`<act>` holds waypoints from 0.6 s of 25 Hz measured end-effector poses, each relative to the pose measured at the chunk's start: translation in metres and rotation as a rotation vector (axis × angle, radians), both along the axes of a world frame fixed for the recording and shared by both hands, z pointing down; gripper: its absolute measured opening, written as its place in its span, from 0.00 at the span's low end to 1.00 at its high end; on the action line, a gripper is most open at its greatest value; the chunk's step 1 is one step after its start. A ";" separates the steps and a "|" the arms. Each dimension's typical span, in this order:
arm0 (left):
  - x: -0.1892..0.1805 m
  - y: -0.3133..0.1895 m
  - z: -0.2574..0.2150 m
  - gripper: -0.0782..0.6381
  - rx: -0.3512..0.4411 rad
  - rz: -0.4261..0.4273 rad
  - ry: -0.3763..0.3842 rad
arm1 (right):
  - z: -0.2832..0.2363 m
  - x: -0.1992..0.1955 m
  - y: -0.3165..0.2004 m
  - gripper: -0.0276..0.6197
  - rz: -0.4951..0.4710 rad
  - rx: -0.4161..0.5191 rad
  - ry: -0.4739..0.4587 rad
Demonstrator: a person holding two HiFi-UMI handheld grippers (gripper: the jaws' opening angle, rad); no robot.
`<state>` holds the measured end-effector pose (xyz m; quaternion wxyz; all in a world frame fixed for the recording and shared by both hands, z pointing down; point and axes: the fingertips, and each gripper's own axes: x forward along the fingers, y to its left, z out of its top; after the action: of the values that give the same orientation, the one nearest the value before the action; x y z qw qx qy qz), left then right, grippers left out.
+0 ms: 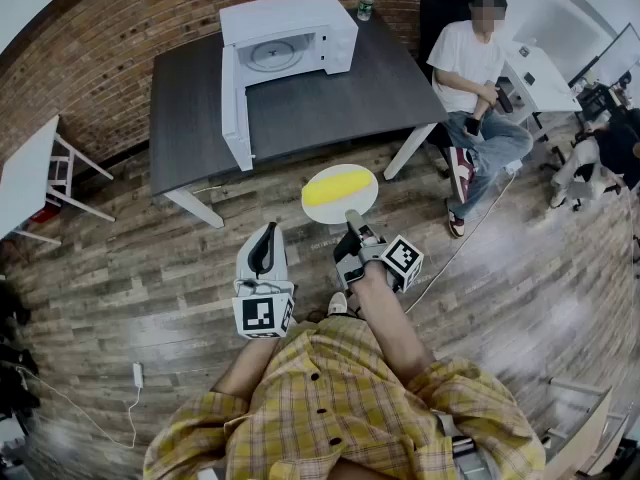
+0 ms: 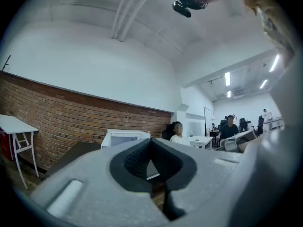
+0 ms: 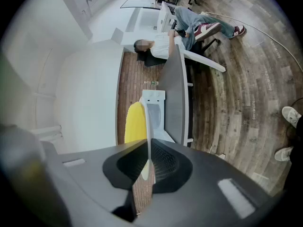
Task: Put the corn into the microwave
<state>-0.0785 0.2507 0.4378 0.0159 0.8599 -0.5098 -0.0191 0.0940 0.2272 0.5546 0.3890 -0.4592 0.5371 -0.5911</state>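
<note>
Corn [image 1: 337,187] lies on a round white plate [image 1: 335,213] held in the air over the wood floor [image 1: 150,258], just near of the dark table [image 1: 330,98]. It shows only as a flat yellow strip: no kernels can be made out, nor which end is the tip. The plate's near rim is hidden inside the right gripper [image 1: 352,218].

In the right gripper view the plate [image 3: 147,126] is seen edge-on as a thin pale line. The corn [image 3: 135,122] is a yellow bulge on one side of that line, its lower end cut off by the right gripper [image 3: 147,162].

The corn's long axis runs left to right across the middle of the plate, its right end a little farther away, roughly along the table's near edge.

The right gripper's jaws are narrowed onto the plate's rim and carry it level. The left gripper [image 1: 266,230] hangs beside it on the left, well short of the plate. Its own view shows the left gripper [image 2: 151,141] with jaw tips met and nothing between them.

A white microwave [image 1: 290,30] stands at the far side of the table, its door [image 1: 233,108] swung open to the left and its turntable [image 1: 275,55] showing inside. A seated person [image 1: 470,63] is at the table's right end.
</note>
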 end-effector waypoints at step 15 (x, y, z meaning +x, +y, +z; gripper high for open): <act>-0.002 0.004 0.005 0.11 -0.014 -0.028 0.012 | 0.005 0.001 0.004 0.08 -0.039 -0.016 0.025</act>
<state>-0.0800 0.2550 0.4432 0.0246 0.8524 -0.5219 -0.0212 0.0945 0.2312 0.5593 0.3668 -0.4591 0.5460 -0.5971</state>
